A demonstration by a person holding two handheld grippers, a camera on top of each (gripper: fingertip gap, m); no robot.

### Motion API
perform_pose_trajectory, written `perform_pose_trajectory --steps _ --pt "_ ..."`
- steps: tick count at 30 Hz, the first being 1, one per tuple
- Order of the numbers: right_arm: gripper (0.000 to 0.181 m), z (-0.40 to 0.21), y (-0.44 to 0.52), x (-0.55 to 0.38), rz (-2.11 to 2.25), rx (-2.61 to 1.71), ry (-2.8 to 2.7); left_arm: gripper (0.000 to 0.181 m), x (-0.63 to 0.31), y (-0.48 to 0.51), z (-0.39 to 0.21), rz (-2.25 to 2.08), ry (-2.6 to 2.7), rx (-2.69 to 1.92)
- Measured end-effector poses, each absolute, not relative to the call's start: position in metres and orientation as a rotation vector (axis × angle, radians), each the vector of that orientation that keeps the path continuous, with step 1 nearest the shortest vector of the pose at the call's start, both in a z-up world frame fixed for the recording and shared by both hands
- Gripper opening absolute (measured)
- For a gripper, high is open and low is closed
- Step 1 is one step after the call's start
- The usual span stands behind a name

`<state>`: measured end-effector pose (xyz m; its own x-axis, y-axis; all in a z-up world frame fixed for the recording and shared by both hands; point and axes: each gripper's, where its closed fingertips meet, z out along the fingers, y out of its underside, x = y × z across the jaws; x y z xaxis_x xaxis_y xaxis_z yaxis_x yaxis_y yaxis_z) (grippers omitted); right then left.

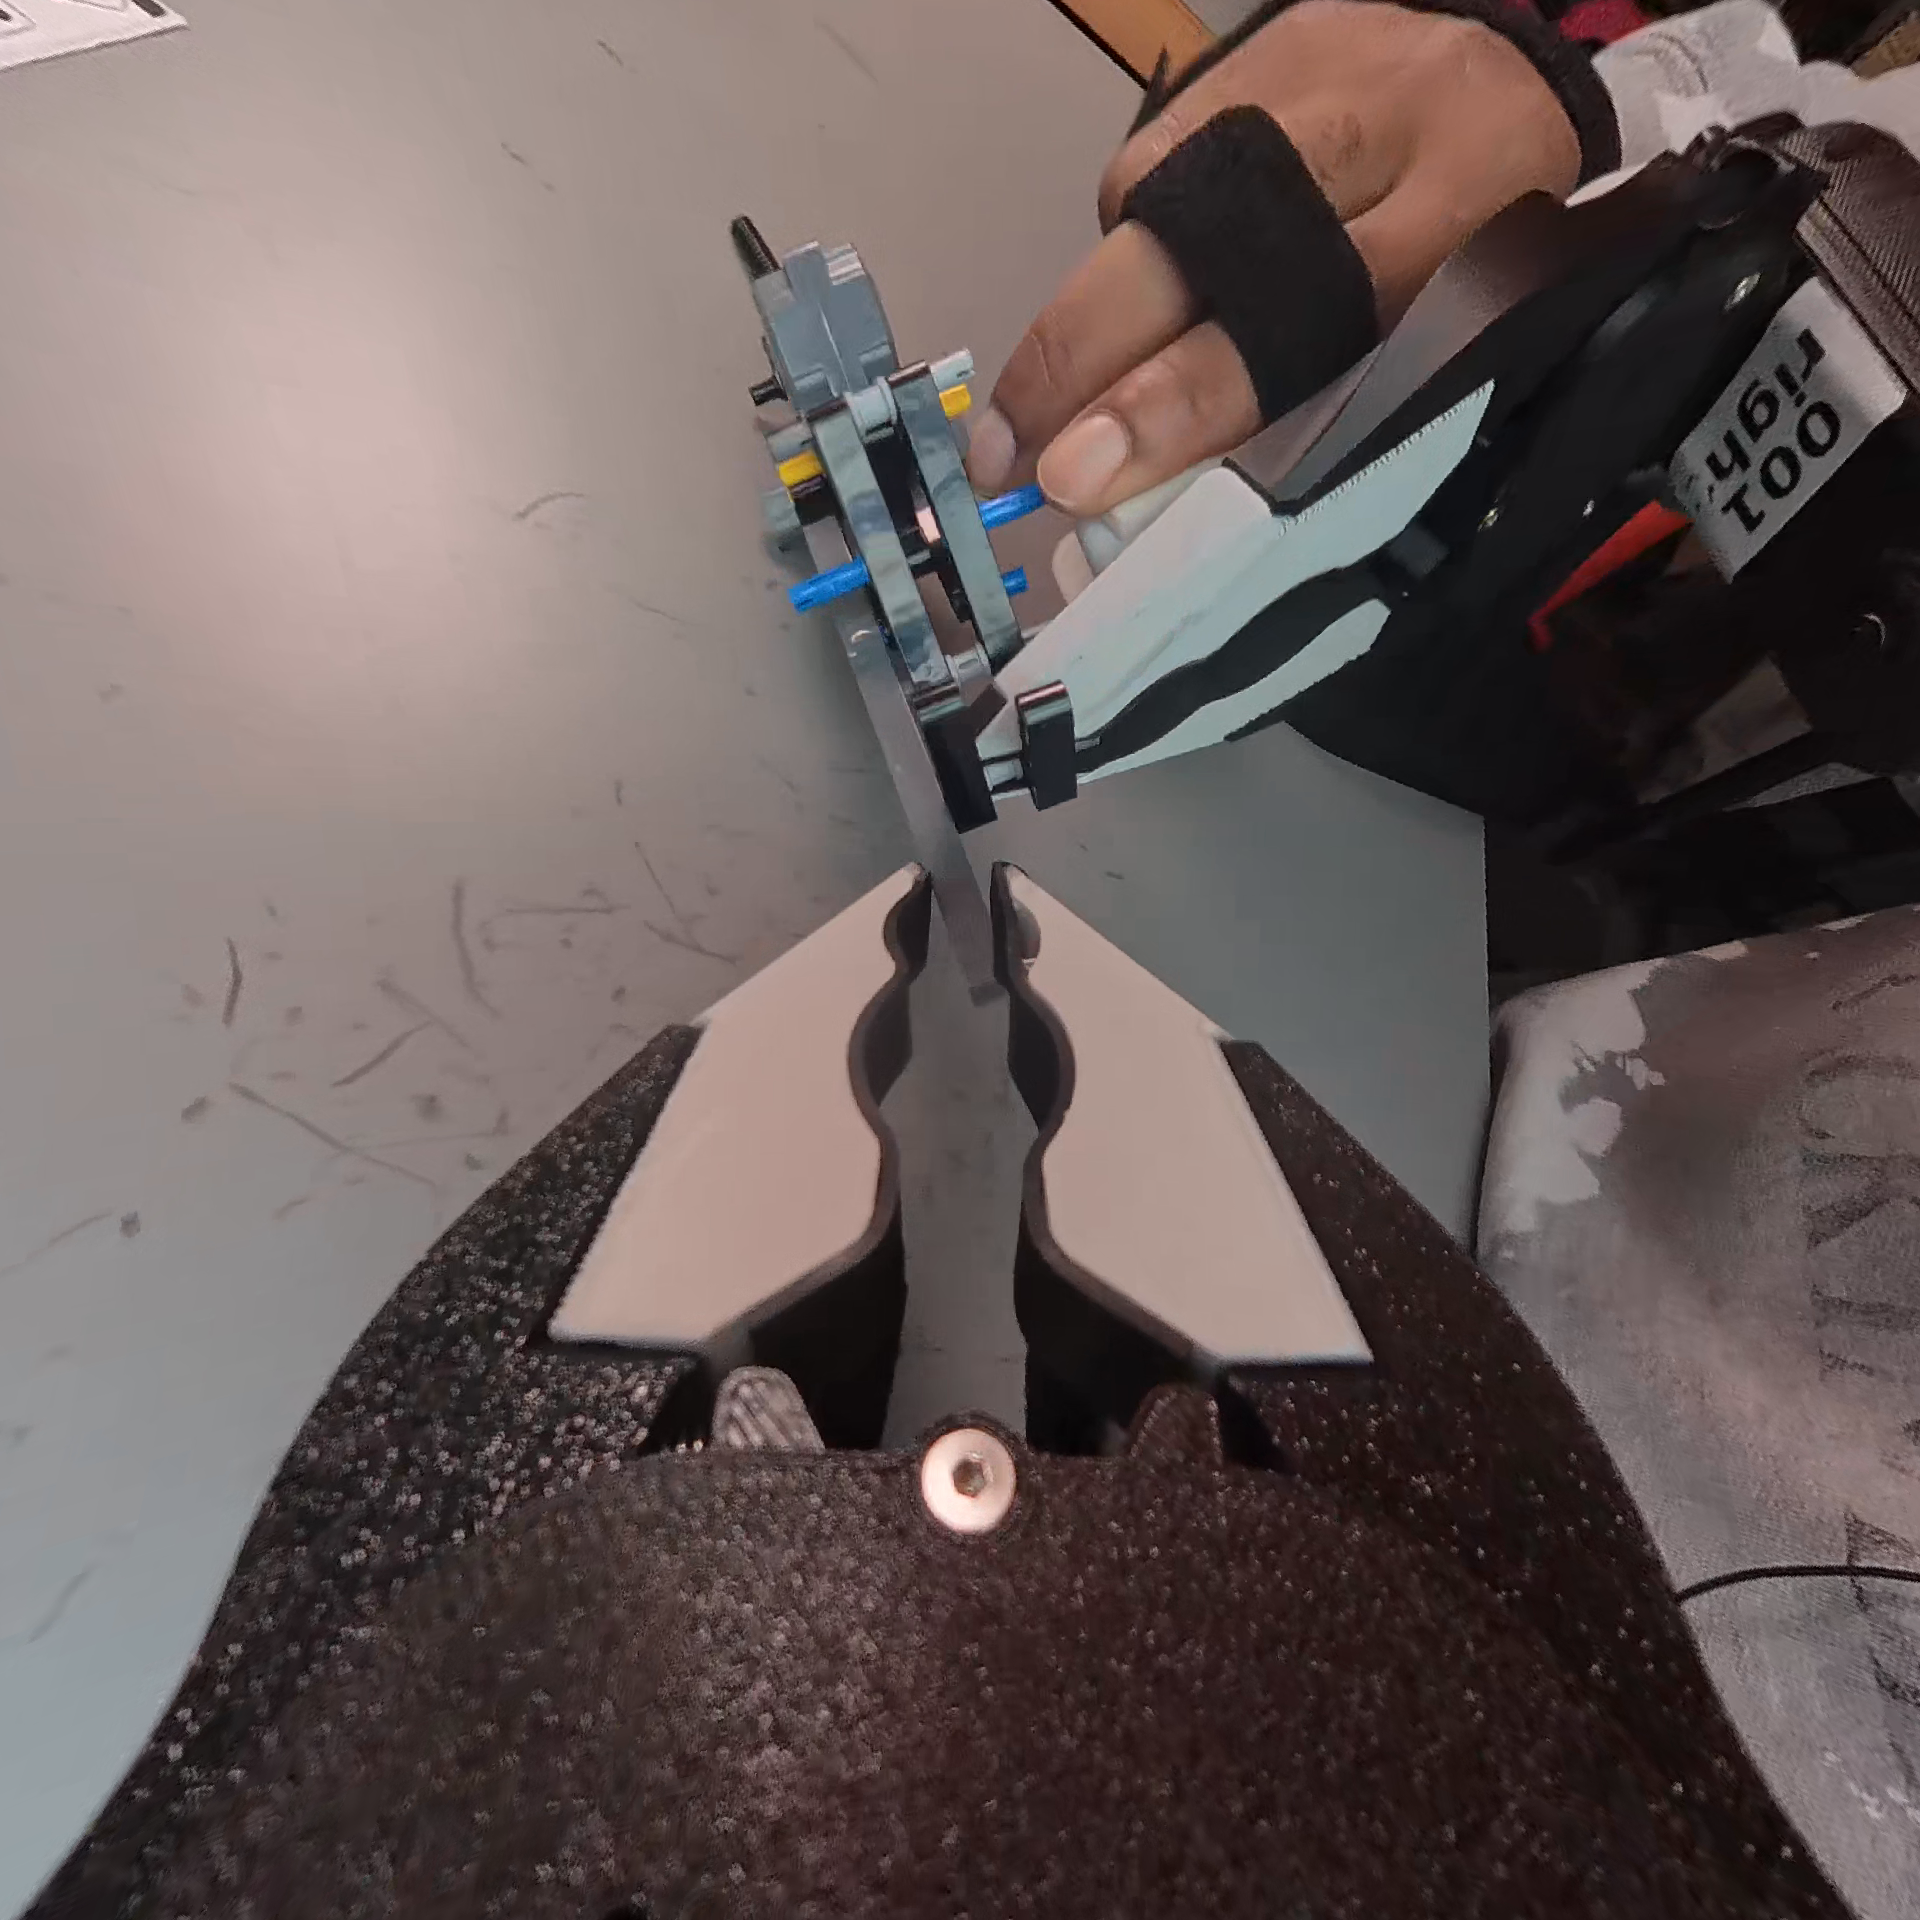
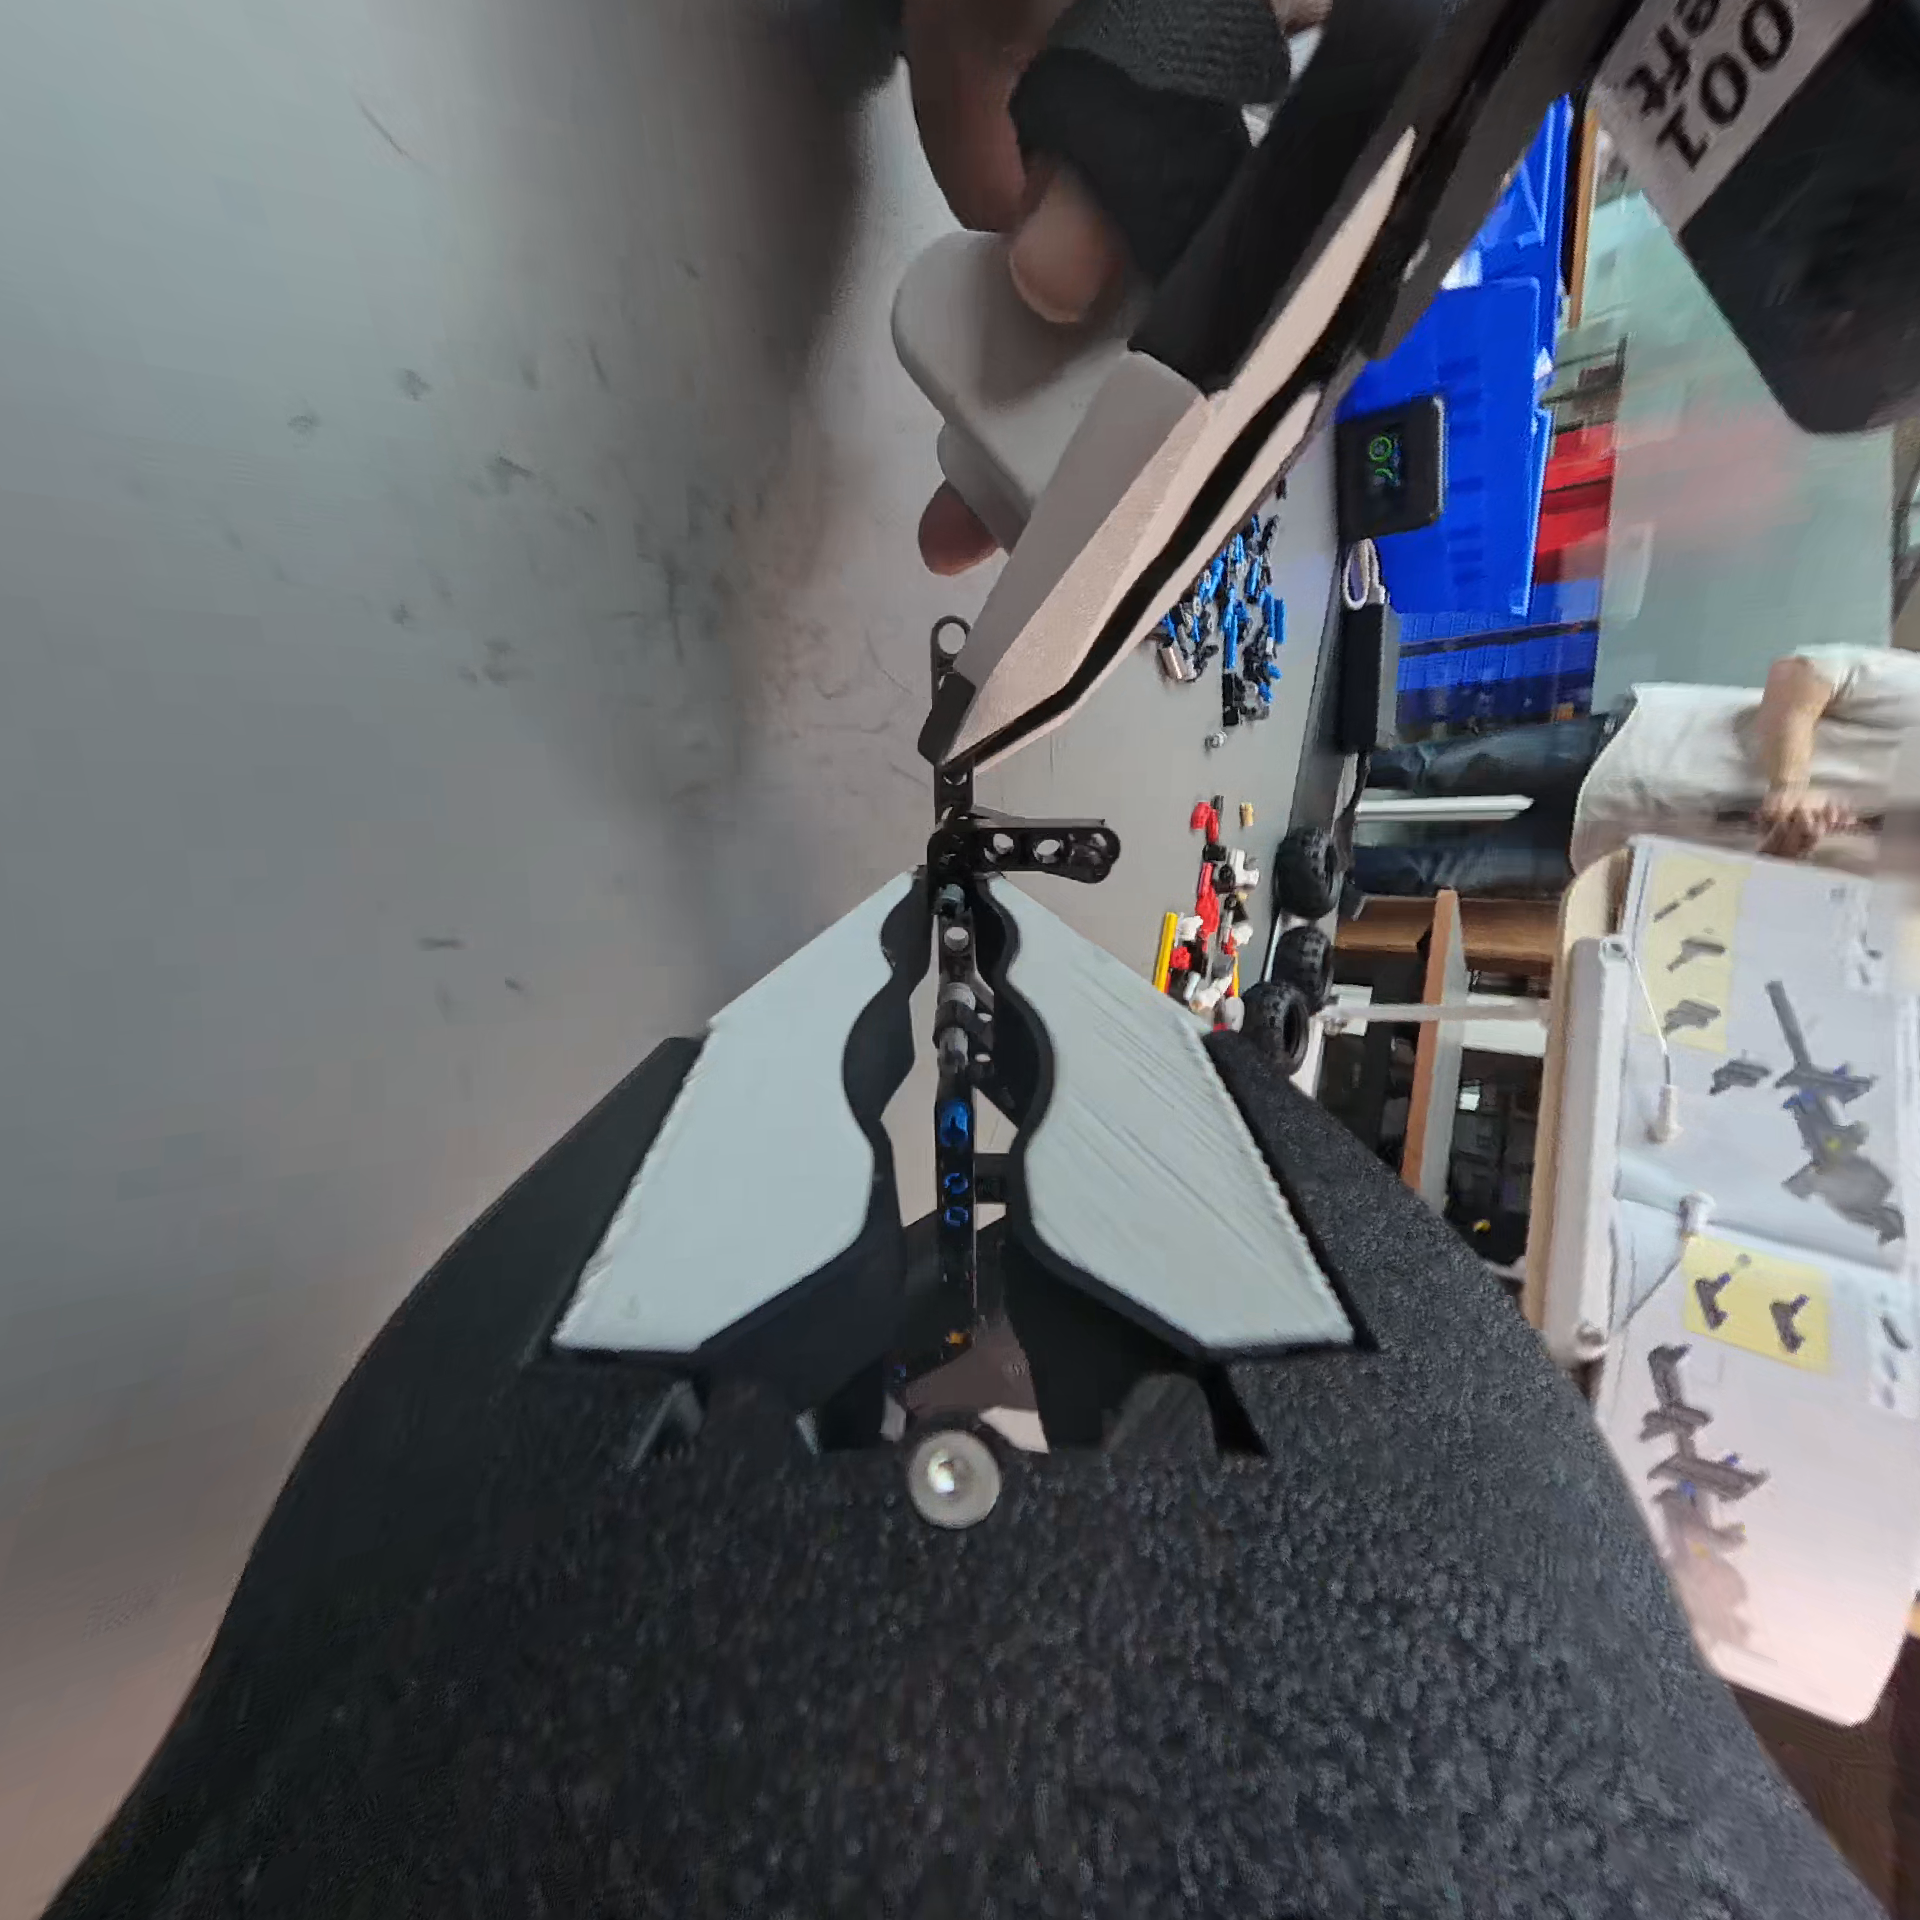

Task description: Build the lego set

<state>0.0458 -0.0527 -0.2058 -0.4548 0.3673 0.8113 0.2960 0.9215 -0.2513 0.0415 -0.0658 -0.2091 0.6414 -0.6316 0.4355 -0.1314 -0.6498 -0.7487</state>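
Observation:
A partly built lego assembly (image 1: 878, 488) of grey and black beams with blue and yellow pins hangs in the air over the grey table (image 1: 312, 623). A long black beam (image 1: 961, 925) runs down from it between my left gripper's tips. My left gripper (image 1: 963, 883) is shut on that beam. My right gripper (image 1: 1013, 717) comes in from the right and clamps the assembly's lower side. In the right wrist view the right gripper (image 2: 961, 888) is shut on the assembly (image 2: 956, 1049), and the left gripper (image 2: 951, 743) pinches the beam's far end. A short black holed beam (image 2: 1039, 847) sticks out sideways.
Loose blue and black pieces (image 2: 1226, 623), red and white parts (image 2: 1216, 914) and black tyres (image 2: 1304, 862) lie on the table's far side. An instruction booklet (image 2: 1766, 1143) stands at the right. Blue crates (image 2: 1486, 416) and a person (image 2: 1766, 748) are behind. A grey cloth (image 1: 1714, 1247) lies right. Less than 4 cm separates the two grippers' tips.

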Motion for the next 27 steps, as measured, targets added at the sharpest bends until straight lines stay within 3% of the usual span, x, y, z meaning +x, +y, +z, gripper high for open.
perform_pose_trajectory --steps 1,6,18,22,27 --pt "0.009 -0.206 -0.05 0.046 0.098 -0.566 -2.058 0.014 0.039 -0.066 -0.207 -0.916 0.571 -2.164" --pt "0.029 -0.206 -0.049 0.047 0.169 -0.965 -1.927 0.012 0.03 -0.064 -0.208 -0.851 0.512 -2.166" --pt "0.0 -0.223 -0.061 0.048 -0.166 -0.692 -2.057 0.011 0.018 -0.062 -0.221 -0.66 0.629 -2.183" --pt "0.026 -0.221 -0.075 0.054 0.17 -1.055 -2.054 0.01 0.015 -0.065 -0.238 -0.515 0.775 -2.217" --pt "0.031 -0.204 -0.086 0.043 0.575 -1.5 -1.82 0.022 0.015 -0.071 -0.246 -0.493 0.862 -2.242"
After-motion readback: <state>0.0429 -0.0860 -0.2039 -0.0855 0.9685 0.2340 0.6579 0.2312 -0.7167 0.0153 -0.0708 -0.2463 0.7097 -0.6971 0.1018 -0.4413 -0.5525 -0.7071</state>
